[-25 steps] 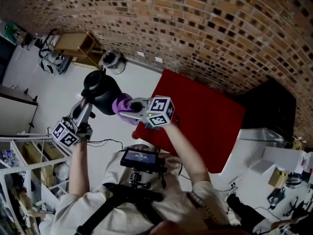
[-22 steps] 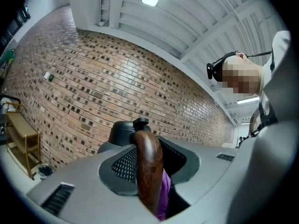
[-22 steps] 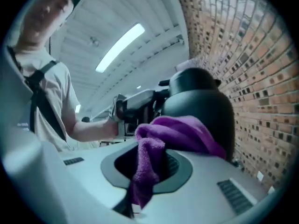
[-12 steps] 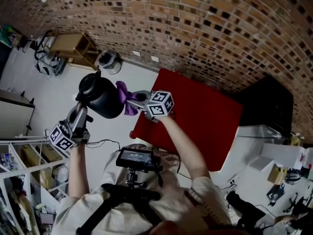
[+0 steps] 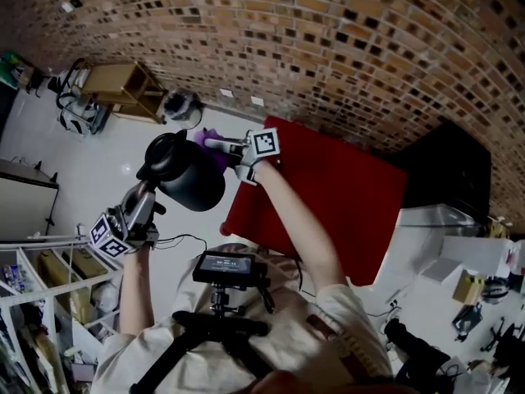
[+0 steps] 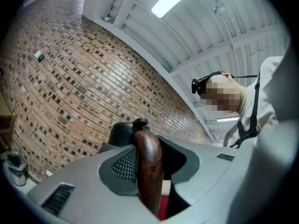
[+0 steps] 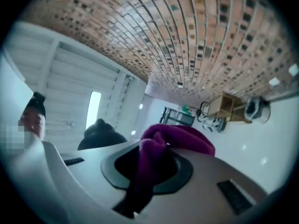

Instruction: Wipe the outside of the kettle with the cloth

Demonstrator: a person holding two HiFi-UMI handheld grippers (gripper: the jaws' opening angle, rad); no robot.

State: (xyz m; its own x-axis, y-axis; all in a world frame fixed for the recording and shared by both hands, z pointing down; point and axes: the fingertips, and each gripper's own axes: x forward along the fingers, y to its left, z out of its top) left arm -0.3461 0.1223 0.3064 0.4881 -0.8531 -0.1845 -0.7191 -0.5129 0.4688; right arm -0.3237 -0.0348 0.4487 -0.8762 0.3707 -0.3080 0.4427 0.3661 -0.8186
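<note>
At centre left of head view, my left gripper [image 5: 146,197] pinching kettle [image 5: 193,179] by handle [image 6: 148,167], jaws closing on it, holding it aloft. My right gripper [image 5: 217,144] clamping cloth [image 5: 205,137], just beside kettle's upper right.

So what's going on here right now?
A person is working with two handheld grippers. The left gripper holds a black kettle up in the air by its wooden handle, with its jaws closing on the handle. The right gripper is clamped on a bunched purple cloth, which it holds at the kettle's upper far side. Whether the cloth touches the kettle can't be told. Both are beside the red table.
</note>
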